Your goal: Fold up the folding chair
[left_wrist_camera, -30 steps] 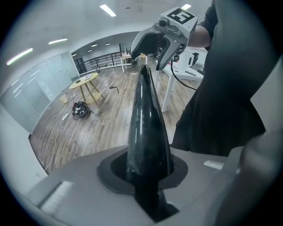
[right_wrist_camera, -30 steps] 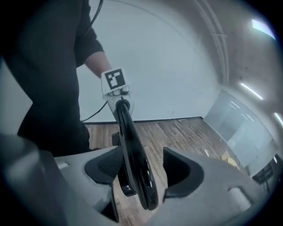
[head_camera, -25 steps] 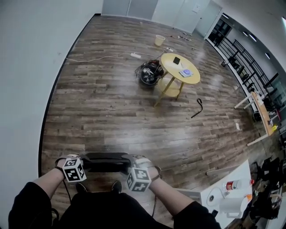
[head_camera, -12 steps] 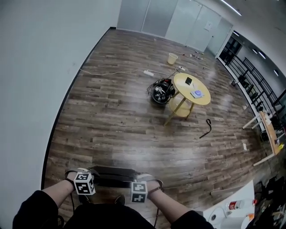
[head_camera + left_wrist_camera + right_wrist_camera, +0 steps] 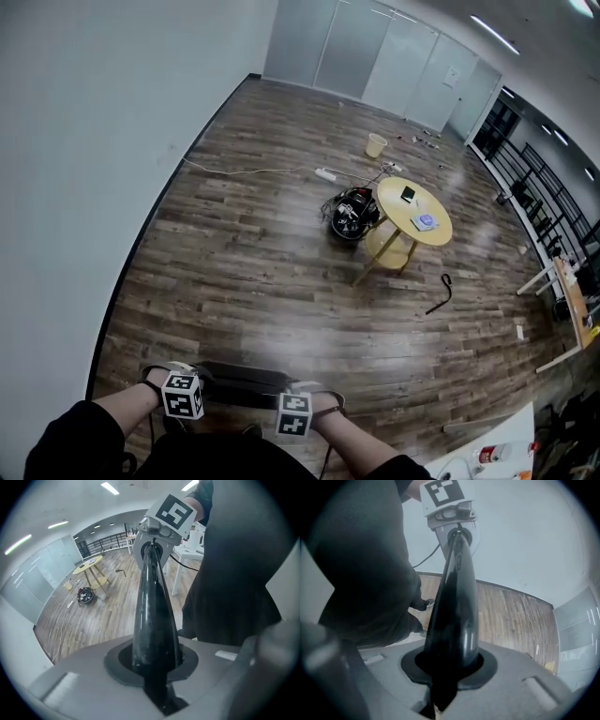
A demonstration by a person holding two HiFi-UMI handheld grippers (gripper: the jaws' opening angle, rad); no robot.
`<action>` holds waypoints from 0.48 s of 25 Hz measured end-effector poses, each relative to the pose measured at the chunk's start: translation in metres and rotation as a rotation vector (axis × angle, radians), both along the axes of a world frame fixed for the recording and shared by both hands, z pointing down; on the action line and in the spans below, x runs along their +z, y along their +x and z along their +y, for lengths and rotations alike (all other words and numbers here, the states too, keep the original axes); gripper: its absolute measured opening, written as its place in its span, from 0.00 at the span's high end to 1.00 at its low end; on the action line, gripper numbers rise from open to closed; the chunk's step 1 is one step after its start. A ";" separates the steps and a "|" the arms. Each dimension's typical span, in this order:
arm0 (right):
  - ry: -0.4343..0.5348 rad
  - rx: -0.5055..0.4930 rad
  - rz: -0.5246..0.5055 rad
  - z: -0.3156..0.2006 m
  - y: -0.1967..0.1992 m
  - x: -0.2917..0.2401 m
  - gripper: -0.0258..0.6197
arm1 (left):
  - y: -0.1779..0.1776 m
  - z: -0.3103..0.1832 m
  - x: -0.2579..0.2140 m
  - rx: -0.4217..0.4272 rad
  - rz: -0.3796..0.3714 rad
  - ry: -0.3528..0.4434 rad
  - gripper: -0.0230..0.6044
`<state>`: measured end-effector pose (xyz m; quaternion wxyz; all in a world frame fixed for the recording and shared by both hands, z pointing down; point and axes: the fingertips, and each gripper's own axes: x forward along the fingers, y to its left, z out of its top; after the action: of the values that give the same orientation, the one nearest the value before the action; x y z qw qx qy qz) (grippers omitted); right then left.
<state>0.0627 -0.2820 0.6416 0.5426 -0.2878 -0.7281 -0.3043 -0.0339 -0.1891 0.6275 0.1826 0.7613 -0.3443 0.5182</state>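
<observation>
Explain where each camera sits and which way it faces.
Head view: on the head, facing steeply down at floor, table and chair bar; forearms, left claw and right claw show.
Left gripper view: on left claw, looking along the bar to the right claw; torso right.
Right gripper view: the reverse; torso left.
Shared: the bar, on which both claws have just been closing.

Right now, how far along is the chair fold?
Done: left gripper and right gripper, jaws just closed further, clamp the chair's black top bar. In hand: holding it. Left: the fold itself. The head view shows only that bar, so no folding is visible.
</observation>
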 end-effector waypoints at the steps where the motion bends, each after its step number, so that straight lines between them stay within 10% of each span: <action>1: -0.001 0.003 0.000 -0.001 -0.001 0.000 0.85 | -0.001 -0.001 0.000 0.001 -0.005 0.001 0.87; 12: -0.041 0.042 0.010 -0.024 -0.027 -0.012 0.87 | -0.028 -0.025 -0.011 -0.005 -0.036 0.003 0.89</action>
<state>0.0359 -0.3062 0.6294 0.5467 -0.2852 -0.7372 -0.2763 -0.0620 -0.2144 0.6168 0.1765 0.7514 -0.3501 0.5308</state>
